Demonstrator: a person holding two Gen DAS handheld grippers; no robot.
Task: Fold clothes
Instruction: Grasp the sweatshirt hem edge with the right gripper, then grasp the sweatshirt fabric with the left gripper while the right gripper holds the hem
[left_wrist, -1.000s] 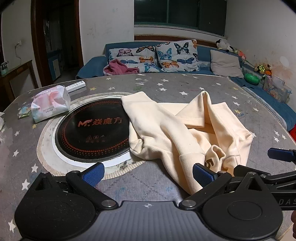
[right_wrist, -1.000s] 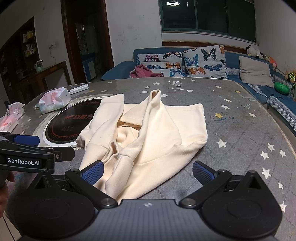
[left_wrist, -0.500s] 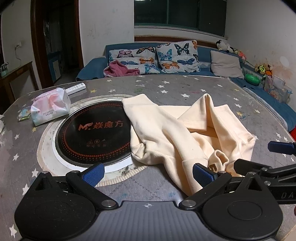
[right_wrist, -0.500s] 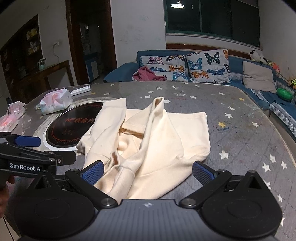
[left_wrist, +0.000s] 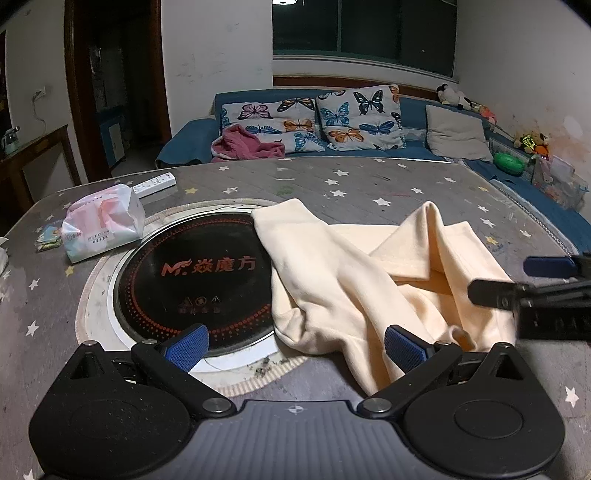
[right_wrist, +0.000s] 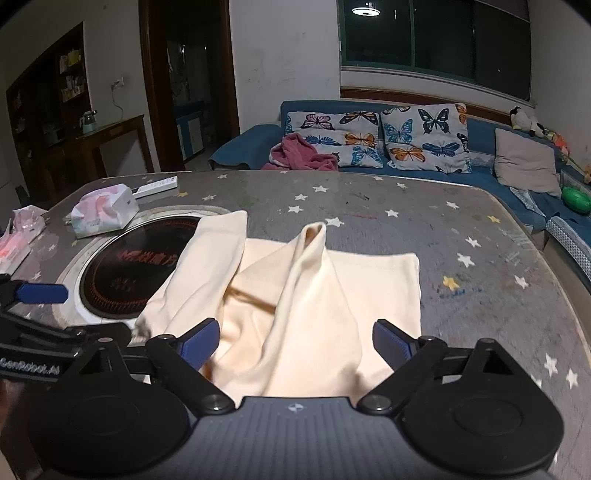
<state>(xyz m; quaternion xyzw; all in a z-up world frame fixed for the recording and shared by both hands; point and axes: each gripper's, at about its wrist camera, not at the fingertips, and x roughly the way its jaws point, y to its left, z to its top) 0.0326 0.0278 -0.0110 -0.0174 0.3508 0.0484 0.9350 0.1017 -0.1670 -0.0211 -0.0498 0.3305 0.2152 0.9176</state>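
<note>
One cream garment (right_wrist: 314, 295) lies crumpled on the counter (right_wrist: 461, 229), partly over the black hob (left_wrist: 192, 284). Soft, light, limp; likely best pinched at a near hem. Left tongs (left_wrist: 295, 343) wide open, empty. Right tongs (right_wrist: 295, 338) closing, cloth between, not gripped.

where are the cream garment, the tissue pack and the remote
cream garment (left_wrist: 332, 273), left wrist view, its left leg
tissue pack (left_wrist: 101, 221), left wrist view, front face
remote (left_wrist: 154, 183), left wrist view, middle
</note>
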